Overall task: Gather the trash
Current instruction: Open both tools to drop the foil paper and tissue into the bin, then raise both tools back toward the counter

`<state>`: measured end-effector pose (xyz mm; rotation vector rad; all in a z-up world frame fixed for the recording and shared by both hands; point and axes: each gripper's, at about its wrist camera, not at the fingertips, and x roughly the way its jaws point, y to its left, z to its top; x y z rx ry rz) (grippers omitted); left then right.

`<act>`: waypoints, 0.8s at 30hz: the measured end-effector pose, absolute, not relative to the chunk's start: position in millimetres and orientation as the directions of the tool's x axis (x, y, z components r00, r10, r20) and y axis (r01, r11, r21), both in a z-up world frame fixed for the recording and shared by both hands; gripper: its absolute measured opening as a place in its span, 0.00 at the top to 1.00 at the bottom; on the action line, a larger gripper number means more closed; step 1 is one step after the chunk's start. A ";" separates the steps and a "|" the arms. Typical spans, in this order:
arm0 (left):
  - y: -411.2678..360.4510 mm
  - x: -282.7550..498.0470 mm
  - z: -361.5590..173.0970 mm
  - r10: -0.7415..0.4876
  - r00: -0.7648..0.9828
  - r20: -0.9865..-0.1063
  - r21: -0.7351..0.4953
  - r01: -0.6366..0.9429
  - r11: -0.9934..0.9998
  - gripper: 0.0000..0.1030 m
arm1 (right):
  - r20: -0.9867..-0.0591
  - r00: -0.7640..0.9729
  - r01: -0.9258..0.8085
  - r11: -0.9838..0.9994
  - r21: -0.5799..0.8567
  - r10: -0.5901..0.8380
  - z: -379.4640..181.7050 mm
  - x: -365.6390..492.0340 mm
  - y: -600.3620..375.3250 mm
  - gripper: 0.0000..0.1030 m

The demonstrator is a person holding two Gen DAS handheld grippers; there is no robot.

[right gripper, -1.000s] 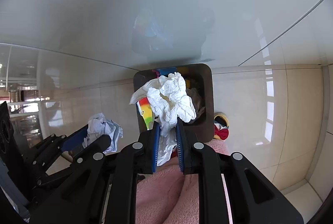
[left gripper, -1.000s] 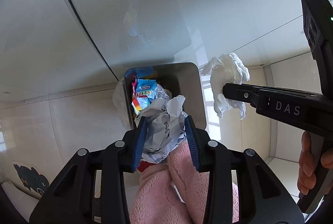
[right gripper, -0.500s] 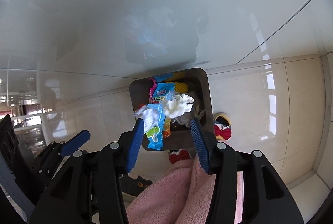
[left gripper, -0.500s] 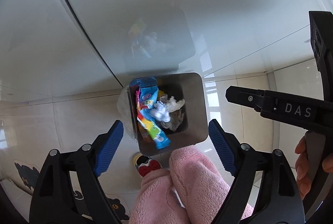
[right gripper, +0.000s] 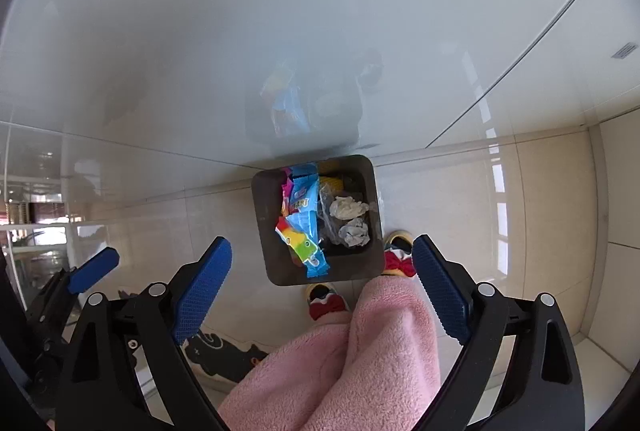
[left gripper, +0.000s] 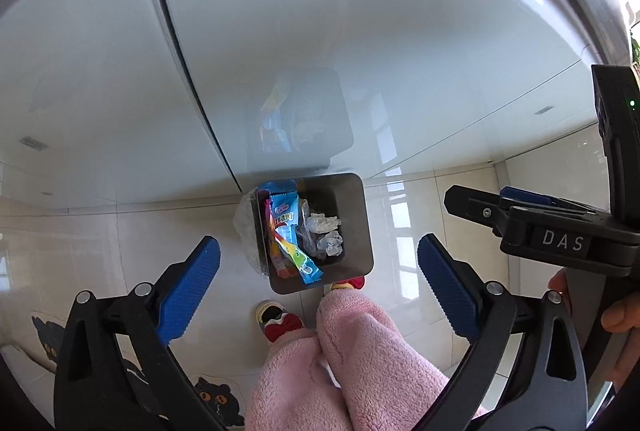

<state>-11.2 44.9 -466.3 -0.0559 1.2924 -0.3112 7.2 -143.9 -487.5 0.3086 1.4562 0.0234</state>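
Observation:
A dark square trash bin (left gripper: 356,207) (right gripper: 264,231) stands on the tiled floor against a white cabinet. Inside lie colourful snack wrappers (left gripper: 288,239) (right gripper: 302,227), a crumpled white tissue (left gripper: 322,223) (right gripper: 347,207) and a crumpled grey paper ball (left gripper: 331,243) (right gripper: 354,233). My left gripper (left gripper: 318,291) is open and empty, high above the bin. My right gripper (right gripper: 322,291) is open and empty too, above the bin; it also shows at the right of the left wrist view (left gripper: 560,231).
The person's pink fleece legs (left gripper: 352,359) (right gripper: 360,363) and red-bowed slippers (left gripper: 280,323) (right gripper: 396,259) stand just in front of the bin. A mat with black cats (left gripper: 216,399) (right gripper: 224,355) lies on the floor at lower left. The white cabinet front (left gripper: 320,31) rises behind the bin.
Both grippers opened and let go: the grey paper from the left and the white tissue from the right fell into the bin. Both grippers rose away from it.

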 end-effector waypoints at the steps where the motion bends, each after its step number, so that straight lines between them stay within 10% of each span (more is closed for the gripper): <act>1: 45.8 -13.8 -454.5 -0.257 0.253 -0.933 -0.209 0.204 0.956 0.08 | -0.971 0.130 0.166 0.961 0.223 0.203 -477.6 5.2 -144.6 0.10; 24: 39.6 25.7 -226.7 -0.313 0.555 -0.771 -0.151 0.319 0.936 0.08 | -0.838 0.528 0.178 0.947 0.268 0.138 -232.3 -0.2 -189.2 0.03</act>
